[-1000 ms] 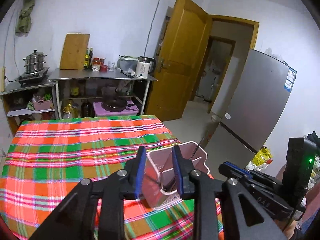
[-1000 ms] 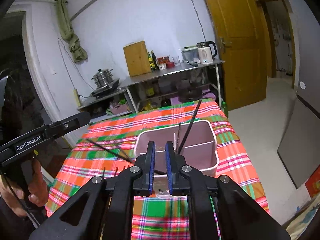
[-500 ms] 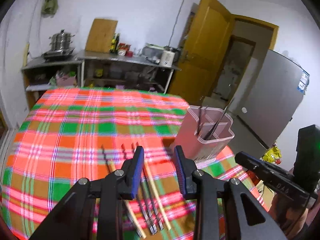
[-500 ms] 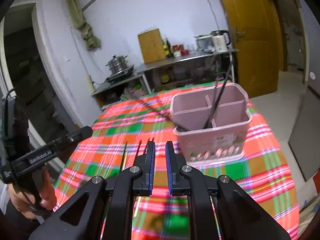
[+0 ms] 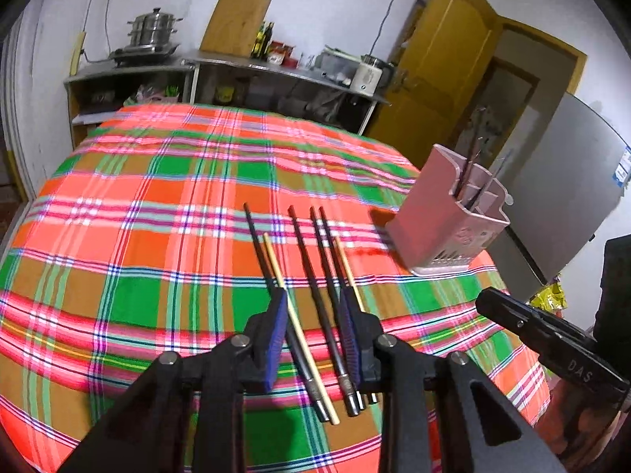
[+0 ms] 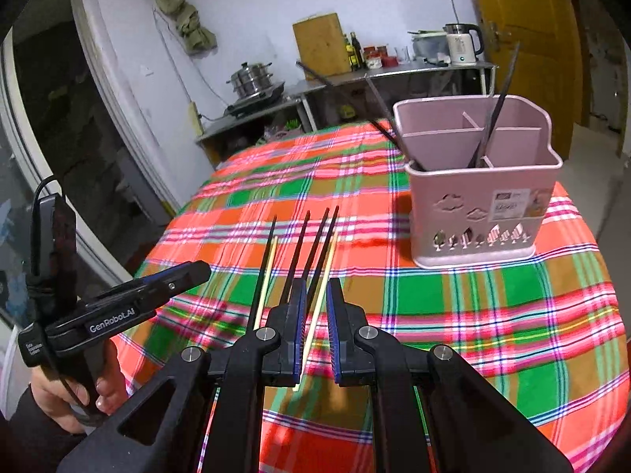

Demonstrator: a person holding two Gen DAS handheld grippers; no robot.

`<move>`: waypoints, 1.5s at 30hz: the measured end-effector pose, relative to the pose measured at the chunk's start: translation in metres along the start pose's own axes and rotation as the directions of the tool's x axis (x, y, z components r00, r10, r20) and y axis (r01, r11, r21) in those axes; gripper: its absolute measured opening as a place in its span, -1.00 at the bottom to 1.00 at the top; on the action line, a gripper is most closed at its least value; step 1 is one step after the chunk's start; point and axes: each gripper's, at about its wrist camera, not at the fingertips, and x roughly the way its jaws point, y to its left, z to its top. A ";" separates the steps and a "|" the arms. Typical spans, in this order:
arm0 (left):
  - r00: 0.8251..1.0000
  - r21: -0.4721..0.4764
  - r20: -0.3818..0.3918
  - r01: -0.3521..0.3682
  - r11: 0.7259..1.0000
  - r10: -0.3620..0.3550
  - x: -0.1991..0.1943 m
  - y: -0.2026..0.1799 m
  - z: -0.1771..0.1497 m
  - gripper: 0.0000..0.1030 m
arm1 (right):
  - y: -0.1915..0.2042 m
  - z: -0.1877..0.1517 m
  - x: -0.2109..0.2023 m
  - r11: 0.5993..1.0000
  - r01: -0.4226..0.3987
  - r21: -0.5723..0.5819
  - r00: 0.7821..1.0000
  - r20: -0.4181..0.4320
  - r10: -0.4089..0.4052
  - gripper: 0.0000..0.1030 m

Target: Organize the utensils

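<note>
You are partway through. A few dark chopsticks (image 6: 495, 118) are already standing in the pink holder (image 6: 479, 205) at the far right of the surface (image 5: 118, 236). Six chopsticks (image 5: 315, 295) are still lying near you. Your left tool (image 5: 313, 307) is closing around several, not yet pinching; your right tool (image 6: 315, 307) is nearly shut, straddling one pale chopstick (image 6: 321, 299) without gripping.

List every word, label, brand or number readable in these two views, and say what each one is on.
"GenRobot.AI": on the side of the black left gripper, seen in the right wrist view.
"DAS": on the side of the black right gripper, seen in the left wrist view.
Small white label at the rear of the left gripper's body: too small to read.
Sticker on the pink plastic utensil holder: blurred, unreadable.
Blue and white label on the grey refrigerator: unreadable.
</note>
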 end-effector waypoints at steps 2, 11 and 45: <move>1.000 -0.009 -0.011 -0.001 1.000 0.001 0.006 0.004 -0.002 -0.54 | 0.000 -0.002 0.008 1.000 0.002 0.002 1.000 -0.016 -0.002 -0.80; 0.997 -0.036 -0.068 0.021 0.999 -0.024 0.046 0.010 0.009 -0.61 | -0.001 -0.002 0.051 1.000 0.014 -0.004 0.996 -0.084 -0.014 -0.83; 0.986 0.036 -0.141 -0.080 0.996 0.084 0.096 0.026 0.020 -0.84 | -0.009 0.011 0.127 1.000 0.013 0.008 0.985 -0.175 -0.011 -0.83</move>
